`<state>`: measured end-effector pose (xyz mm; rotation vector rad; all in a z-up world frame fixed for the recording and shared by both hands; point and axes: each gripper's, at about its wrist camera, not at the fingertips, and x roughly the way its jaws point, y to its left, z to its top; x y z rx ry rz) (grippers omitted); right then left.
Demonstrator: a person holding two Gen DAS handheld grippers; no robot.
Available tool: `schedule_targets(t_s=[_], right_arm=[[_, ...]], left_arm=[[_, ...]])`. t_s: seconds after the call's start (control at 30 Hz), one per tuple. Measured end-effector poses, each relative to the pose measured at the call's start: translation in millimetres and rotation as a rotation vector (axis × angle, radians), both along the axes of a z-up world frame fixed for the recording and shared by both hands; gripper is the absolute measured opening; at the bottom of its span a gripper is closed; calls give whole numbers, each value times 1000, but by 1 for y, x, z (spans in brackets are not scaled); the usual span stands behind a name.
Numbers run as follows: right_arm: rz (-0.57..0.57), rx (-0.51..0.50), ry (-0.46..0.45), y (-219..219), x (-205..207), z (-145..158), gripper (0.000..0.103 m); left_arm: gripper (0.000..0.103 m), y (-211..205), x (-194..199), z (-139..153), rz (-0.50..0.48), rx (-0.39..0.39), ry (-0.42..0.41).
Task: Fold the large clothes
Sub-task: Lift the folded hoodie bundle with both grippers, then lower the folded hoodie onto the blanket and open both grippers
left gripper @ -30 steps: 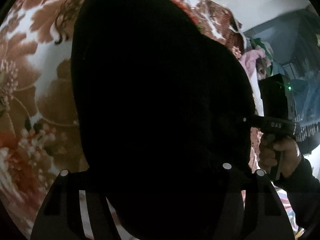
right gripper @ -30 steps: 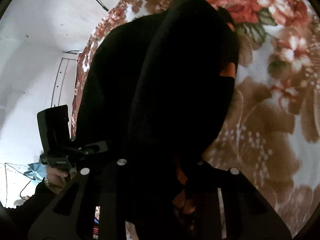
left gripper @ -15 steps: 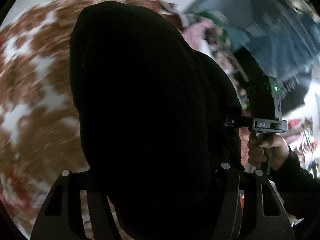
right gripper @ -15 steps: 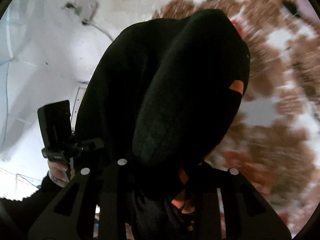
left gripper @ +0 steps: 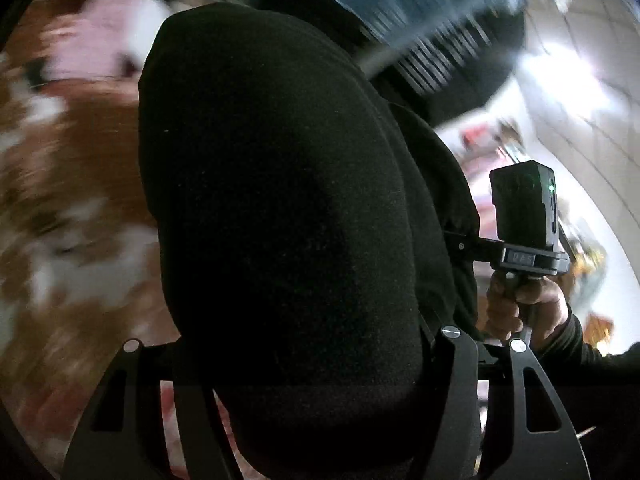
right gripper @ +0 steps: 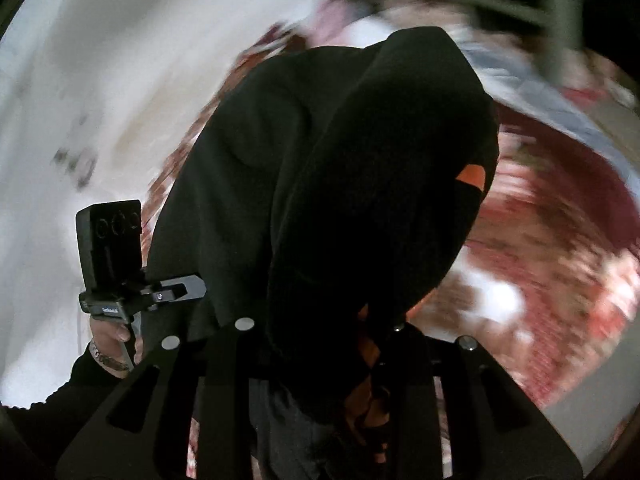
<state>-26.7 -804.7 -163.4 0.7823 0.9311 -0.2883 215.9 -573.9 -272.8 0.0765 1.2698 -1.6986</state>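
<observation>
While both grippers, left [left gripper: 316, 412] and right [right gripper: 316, 396], stay clamped on the black garment [left gripper: 280, 200], they've swung it off the blanket [left gripper: 60, 184]; looks like it's being carried away.

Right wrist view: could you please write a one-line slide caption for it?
Right gripper clamps a bunched black garment with orange patches above a blurred floral blanket, left gripper alongside.

Left claw [left gripper: 320, 360] clamped on bulky black garment [left gripper: 272, 208]; fabric fills centre of view, hanging forward. Right claw [left gripper: 460, 246] beside garment at right edge, gripped by hand [left gripper: 524, 308]. Floral bedcover [left gripper: 68, 184] blurred at left.
</observation>
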Motion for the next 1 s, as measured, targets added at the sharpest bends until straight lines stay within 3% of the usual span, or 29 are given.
schedule_targets(t_s=[0.17, 0.23, 0.27, 0.3, 0.37, 0.4, 0.43, 0.5, 0.57, 0.67, 0.77, 0.87, 0.9, 1.0], right_arm=[[-209, 6, 18, -14, -57, -45, 28], [-272, 22, 39, -10, -70, -89, 28], [-290, 40, 42, -11, -73, -107, 28], [-318, 93, 42, -11, -78, -144, 28], [-307, 142, 37, -13, -82, -191, 28], [-287, 130, 24, -14, -84, -208, 29], [-265, 109, 8, -18, -86, -218, 31], [-264, 159, -34, -29, -97, -228, 34], [-234, 142, -29, -29, -103, -227, 41], [-105, -75, 40, -14, -100, -207, 50], [-88, -137, 89, -5, -106, -195, 59], [-134, -199, 161, -10, -115, -186, 83], [-148, -212, 177, -9, -118, -180, 86], [-191, -271, 222, -1, -121, -146, 86]], left_arm=[[63, -65, -34, -41, -229, 11, -1], [64, -84, -42, -80, -319, 44, -4], [64, -90, -43, -96, -340, 63, -4], [64, -94, -43, -124, -361, 104, -9], [66, -96, -37, -182, -353, 234, -41], [66, -91, -32, -200, -345, 263, -37], [68, -85, -26, -207, -334, 244, -3], [69, -77, -16, -209, -298, 206, 40], [80, -72, -20, -207, -292, 202, -4], [93, -60, -21, -197, -272, 225, -77], [96, -59, -18, -175, -232, 234, -172], [97, -36, -6, -144, -147, 235, -320], [97, -23, -9, -128, -117, 226, -420], [97, -4, -17, -99, -96, 193, -605]])
